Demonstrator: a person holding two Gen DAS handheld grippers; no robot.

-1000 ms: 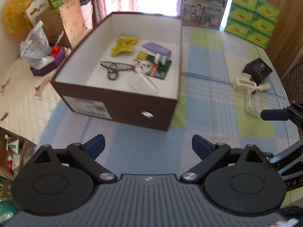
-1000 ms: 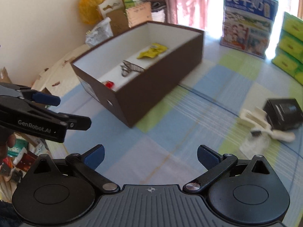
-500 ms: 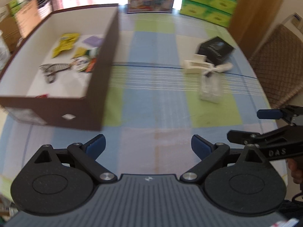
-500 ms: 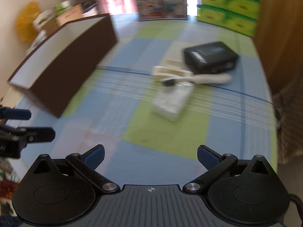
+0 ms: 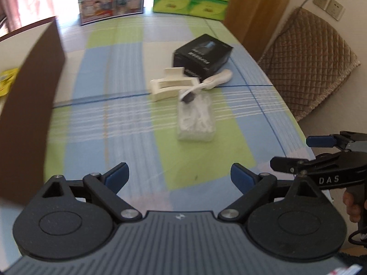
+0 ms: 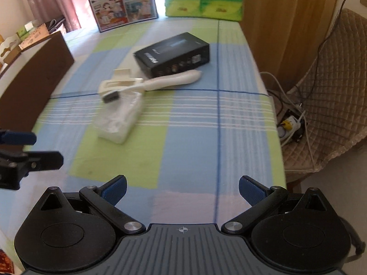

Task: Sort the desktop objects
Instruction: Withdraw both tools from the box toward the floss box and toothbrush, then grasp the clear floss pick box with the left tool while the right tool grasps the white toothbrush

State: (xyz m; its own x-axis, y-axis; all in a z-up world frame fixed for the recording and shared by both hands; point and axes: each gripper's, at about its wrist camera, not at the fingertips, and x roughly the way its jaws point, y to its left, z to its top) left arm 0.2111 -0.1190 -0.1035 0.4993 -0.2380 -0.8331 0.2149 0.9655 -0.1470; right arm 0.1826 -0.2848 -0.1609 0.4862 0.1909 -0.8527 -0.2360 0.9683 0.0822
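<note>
White clutter at mid-worktop: clear packet (image 6: 119, 120) nearest, cream clip (image 6: 117, 84) and white handled brush (image 6: 169, 81) overlapping it, black carton (image 6: 173, 53) touching behind. Brown sorting box (image 6: 34, 78) at left, cut off by the frame, contents mostly hidden. Left tool (image 5: 179, 177) and right tool (image 6: 182, 186) hovering near, both spread wide and empty, seemingly lined up for a pick. Packet contents hard to make out.

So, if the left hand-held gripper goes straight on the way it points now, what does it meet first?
Probably the clear plastic packet: it lies nearest, straight ahead of the open left hand-held gripper. Only bare tablecloth shows before it. Depth and height are unclear; held level, it might pass above the packet.
</note>
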